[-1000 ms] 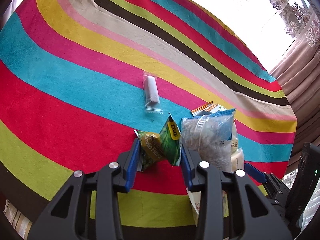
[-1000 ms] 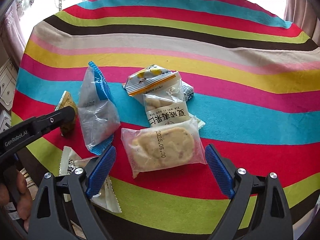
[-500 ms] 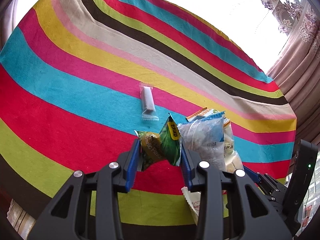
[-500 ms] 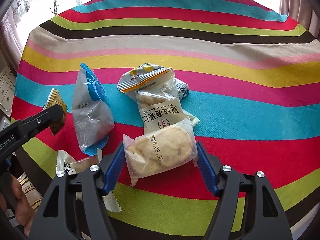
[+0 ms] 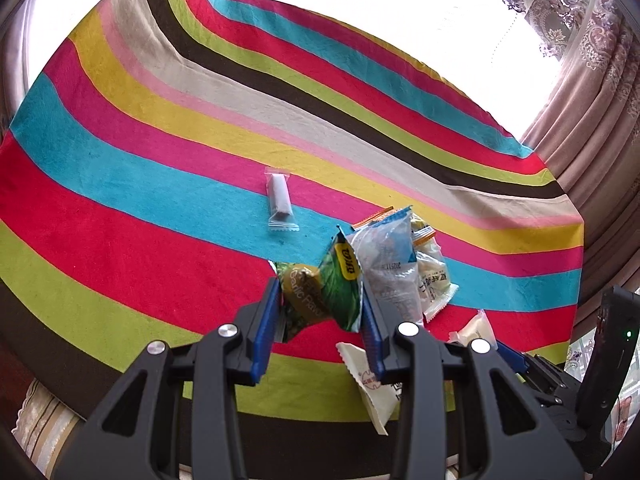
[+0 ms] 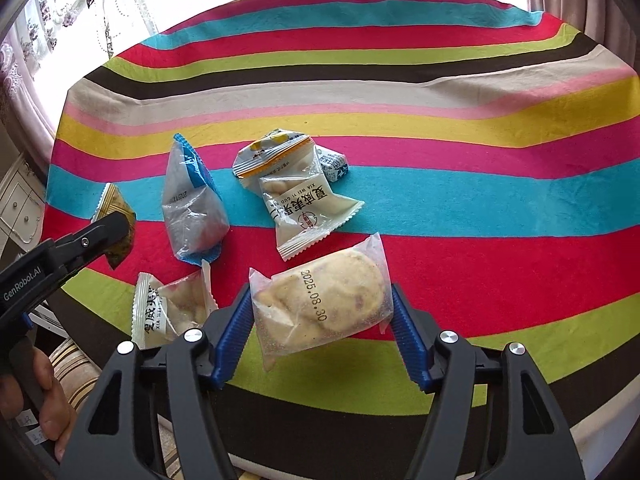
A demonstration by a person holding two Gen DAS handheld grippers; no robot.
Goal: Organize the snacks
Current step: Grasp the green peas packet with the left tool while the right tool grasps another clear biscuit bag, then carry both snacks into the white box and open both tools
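Note:
My left gripper [image 5: 320, 316] is shut on a green and yellow snack packet [image 5: 320, 292] and holds it above the striped cloth [image 5: 160, 128]. It shows in the right wrist view [image 6: 114, 226] too. My right gripper [image 6: 320, 320] is shut on a clear packet with a round biscuit [image 6: 324, 300], lifted off the cloth. A pile of snacks lies between them: a clear bag with blue edges [image 6: 192, 204], a white nut packet [image 6: 304, 208], an orange-striped packet [image 6: 272, 152] and another nut packet [image 6: 172, 308]. A small white bar [image 5: 279, 196] lies alone farther out.
The striped cloth covers the table [image 6: 400, 92]. Curtains [image 5: 592, 80] hang at the far right in the left wrist view. A small blue and white sweet [image 6: 332, 162] sits behind the pile. A white cabinet [image 6: 20, 208] stands at the left.
My right gripper closed on the biscuit packet and lifted it off the cloth. My left gripper rose and drew back with the green packet in it.

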